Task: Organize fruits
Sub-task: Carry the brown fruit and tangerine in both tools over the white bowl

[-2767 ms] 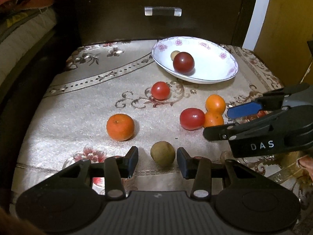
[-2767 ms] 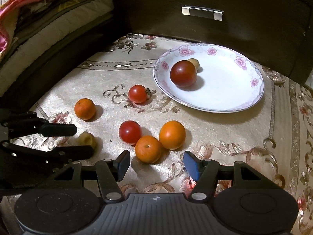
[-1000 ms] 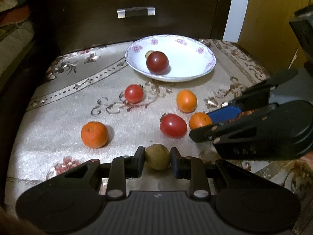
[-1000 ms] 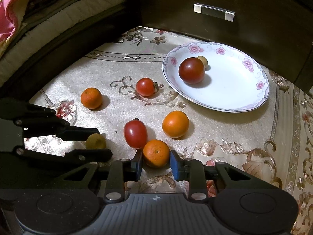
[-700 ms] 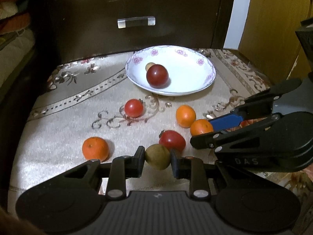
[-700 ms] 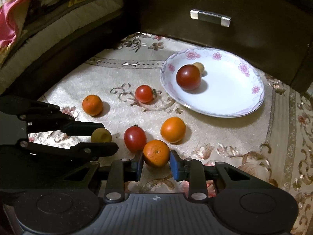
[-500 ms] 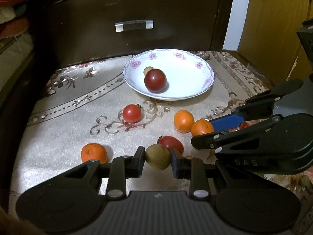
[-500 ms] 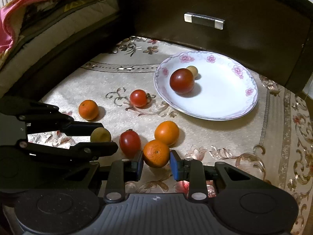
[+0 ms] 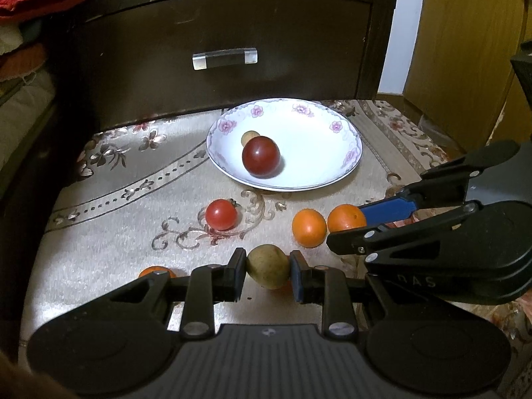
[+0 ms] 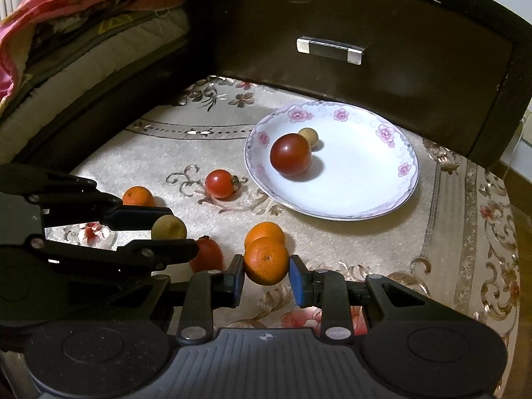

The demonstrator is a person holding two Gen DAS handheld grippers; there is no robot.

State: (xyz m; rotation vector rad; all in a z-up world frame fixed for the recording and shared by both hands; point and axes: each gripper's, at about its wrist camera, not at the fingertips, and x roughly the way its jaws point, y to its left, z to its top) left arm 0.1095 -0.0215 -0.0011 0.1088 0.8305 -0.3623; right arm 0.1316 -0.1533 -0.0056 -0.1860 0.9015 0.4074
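My left gripper (image 9: 268,267) is shut on a brownish-green round fruit (image 9: 268,266), held above the cloth; it also shows in the right wrist view (image 10: 168,227). My right gripper (image 10: 266,274) is shut on an orange (image 10: 266,260), lifted off the cloth; it shows in the left wrist view (image 9: 345,217). A white floral plate (image 9: 326,169) at the back holds a dark red tomato (image 9: 261,155) and a small tan fruit (image 9: 249,137). On the cloth lie a small red tomato (image 9: 221,214), an orange (image 9: 308,227), another orange (image 10: 137,196) at the left and a red tomato (image 10: 207,254), partly hidden.
A dark wooden drawer front (image 9: 226,56) with a metal handle stands right behind the plate. Folded bedding (image 10: 66,26) lies to the left. A yellow wooden cabinet (image 9: 465,50) stands at the right. The patterned cloth (image 9: 116,199) drops off at its edges.
Both grippers closed on their fruits, then lifted them off the cloth and moved forward toward the plate. The fruits left on the cloth have not moved.
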